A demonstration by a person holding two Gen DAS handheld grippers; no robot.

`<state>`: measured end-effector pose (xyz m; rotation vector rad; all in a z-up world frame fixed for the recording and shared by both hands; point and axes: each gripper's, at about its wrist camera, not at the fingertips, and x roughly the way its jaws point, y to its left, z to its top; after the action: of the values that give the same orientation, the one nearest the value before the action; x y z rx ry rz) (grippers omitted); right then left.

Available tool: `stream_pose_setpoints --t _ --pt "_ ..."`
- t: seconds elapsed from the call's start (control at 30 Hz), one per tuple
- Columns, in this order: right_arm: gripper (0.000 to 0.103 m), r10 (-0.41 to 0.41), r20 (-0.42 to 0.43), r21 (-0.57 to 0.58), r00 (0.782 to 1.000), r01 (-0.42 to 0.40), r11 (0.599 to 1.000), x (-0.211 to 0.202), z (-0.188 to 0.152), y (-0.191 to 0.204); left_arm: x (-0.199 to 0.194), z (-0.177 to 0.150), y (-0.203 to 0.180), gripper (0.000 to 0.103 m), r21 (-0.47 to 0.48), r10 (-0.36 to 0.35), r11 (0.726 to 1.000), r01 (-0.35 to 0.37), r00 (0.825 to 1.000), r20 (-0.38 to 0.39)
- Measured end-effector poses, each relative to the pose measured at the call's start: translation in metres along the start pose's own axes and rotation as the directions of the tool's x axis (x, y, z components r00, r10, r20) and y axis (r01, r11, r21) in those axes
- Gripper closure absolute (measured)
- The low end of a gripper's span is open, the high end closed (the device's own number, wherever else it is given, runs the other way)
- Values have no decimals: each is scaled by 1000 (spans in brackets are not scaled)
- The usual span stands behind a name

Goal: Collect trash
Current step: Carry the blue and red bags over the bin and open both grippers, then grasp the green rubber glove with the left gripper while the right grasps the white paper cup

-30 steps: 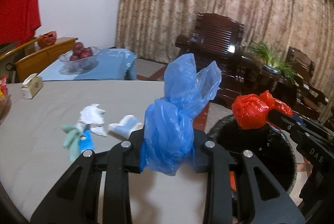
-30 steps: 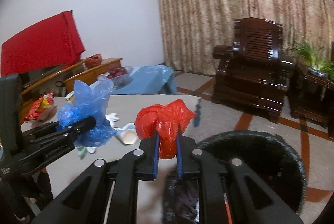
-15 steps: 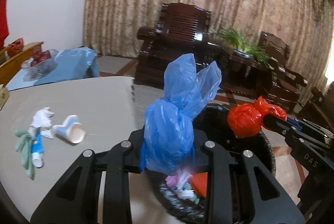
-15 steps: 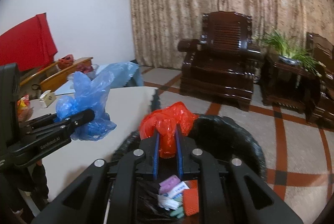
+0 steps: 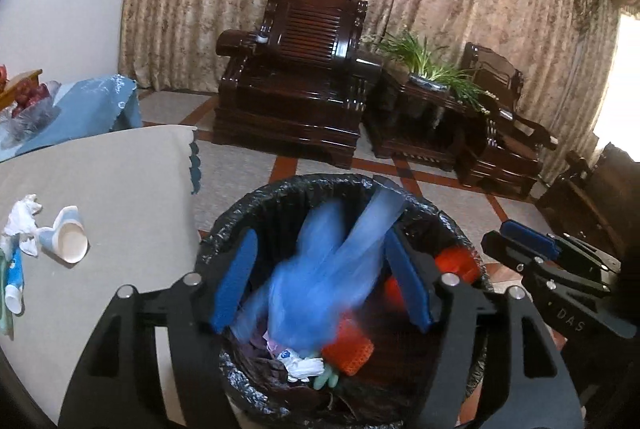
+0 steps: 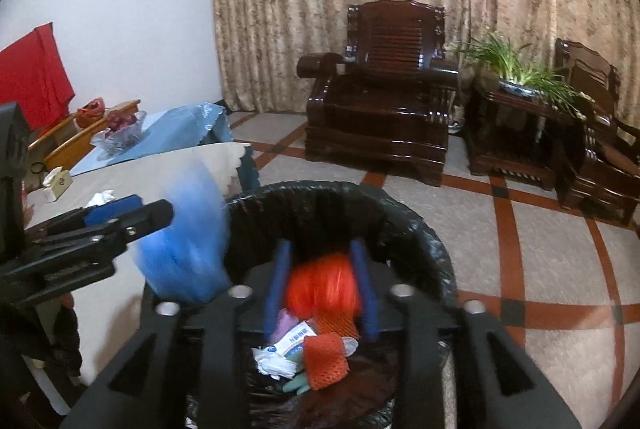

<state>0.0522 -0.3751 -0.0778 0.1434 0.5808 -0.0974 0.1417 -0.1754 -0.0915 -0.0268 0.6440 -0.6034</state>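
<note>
Both grippers hang over the bin (image 5: 288, 197), a round one lined with a black plastic sack, standing just beside the table (image 5: 120, 181). The left gripper (image 5: 320, 277) is opening its jaws, and the blue bag (image 5: 320, 269) sits blurred between the blue pads (image 5: 234, 279) with daylight on either side, so nothing is pressing on it; it is over the mouth of the bin. The right gripper (image 6: 322, 287) is opening too, and the red bag (image 6: 324, 287), likewise smeared with motion, is loose between its pads above the rubbish.

Down in the bin lie a piece of orange netting (image 6: 326, 361), crumpled white tissue (image 6: 272, 363), something pale green, and a small white packet (image 6: 294, 341) with blue printing on it that I can't make out. On the side of the right gripper, seen from the left camera, the letters "DAS" are legible.

Still on the table are a tipped paper cup (image 5: 66, 239), a wad of tissue (image 5: 22, 219), and a blue-and-white tube (image 5: 14, 281) at the edge. Behind stand a dark wooden armchair (image 5: 296, 85) and a potted plant (image 5: 432, 65).
</note>
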Motion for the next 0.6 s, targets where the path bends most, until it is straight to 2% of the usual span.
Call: stream_pose_setpoints --t 0.07,0.13,0.17,0.33,0.6 --pt "39 -10 7 8 1000 10 1000 -2 -1 -4 -3 0 2 26 0 8 1000 -8 1000 6" --pt "11 -30 26 14 999 30 999 -7 -2 -5 -9 1 6 21 -1 23 1000 -23 999 22" --pt "7 -34 31 16 999 33 999 -9 -2 -4 -13 1 10 18 -1 39 999 -39 999 29" --pt "6 5 27 58 1000 -7 998 -14 0 1 -39 1 30 13 -8 127 992 -127 990 60" --pt "6 77 53 2 996 -77 997 -11 8 45 -79 2 73 12 -61 241 970 -237 966 88"
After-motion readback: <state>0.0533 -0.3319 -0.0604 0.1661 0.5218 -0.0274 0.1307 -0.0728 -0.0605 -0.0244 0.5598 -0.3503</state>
